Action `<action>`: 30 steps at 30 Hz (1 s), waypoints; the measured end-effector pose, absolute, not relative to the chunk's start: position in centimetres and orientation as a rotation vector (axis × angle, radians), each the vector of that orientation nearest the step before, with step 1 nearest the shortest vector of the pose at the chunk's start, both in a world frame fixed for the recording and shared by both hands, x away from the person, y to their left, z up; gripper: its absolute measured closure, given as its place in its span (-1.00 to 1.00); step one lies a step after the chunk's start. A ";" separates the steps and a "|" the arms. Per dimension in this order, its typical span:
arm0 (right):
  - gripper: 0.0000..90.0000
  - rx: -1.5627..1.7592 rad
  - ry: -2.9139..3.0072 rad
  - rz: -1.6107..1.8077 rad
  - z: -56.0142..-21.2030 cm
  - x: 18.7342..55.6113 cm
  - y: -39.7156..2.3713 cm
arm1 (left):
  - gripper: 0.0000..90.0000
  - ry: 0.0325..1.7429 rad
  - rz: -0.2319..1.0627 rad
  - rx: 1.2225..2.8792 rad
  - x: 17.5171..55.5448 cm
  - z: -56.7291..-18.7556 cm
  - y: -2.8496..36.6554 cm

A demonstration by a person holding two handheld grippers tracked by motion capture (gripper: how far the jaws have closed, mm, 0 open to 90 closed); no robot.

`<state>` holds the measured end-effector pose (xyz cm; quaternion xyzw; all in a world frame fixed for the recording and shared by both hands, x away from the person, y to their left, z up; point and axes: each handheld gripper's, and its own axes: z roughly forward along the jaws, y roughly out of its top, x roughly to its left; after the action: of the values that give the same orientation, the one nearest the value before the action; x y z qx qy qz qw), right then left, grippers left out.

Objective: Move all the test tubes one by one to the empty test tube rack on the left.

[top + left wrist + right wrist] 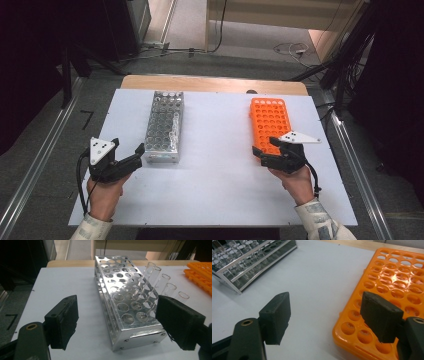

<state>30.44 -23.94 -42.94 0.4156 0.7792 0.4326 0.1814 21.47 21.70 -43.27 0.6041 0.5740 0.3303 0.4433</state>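
A: Your left fingers (pixel 62 322) stand wide, empty, near the metal rack's (pixel 130 315) front end; the right fingers (pixel 382 315) gape over the orange rack's (pixel 397 282) near corner.

B: Progress?

A: None yet, I'd judge (glass tubes (pixel 162 283) sit in metal; orange holes look empty). Every transfer across the counter (pixel 220 165) remains.

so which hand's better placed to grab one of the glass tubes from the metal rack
Left. The left gripper, jaws open, sits at the metal rack near the glass tubes; the right gripper is over by the orange rack.
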 end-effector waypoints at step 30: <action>-0.50 1.343 2.027 1.125 -44.2 28.5 -33.6 | -0.60 1.494 0.853 1.491 20.3 -45.2 24.2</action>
<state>28.54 -33.63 -44.15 0.4878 0.7366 0.4086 0.2291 20.32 24.21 -45.17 0.5947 0.5957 0.3404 0.4191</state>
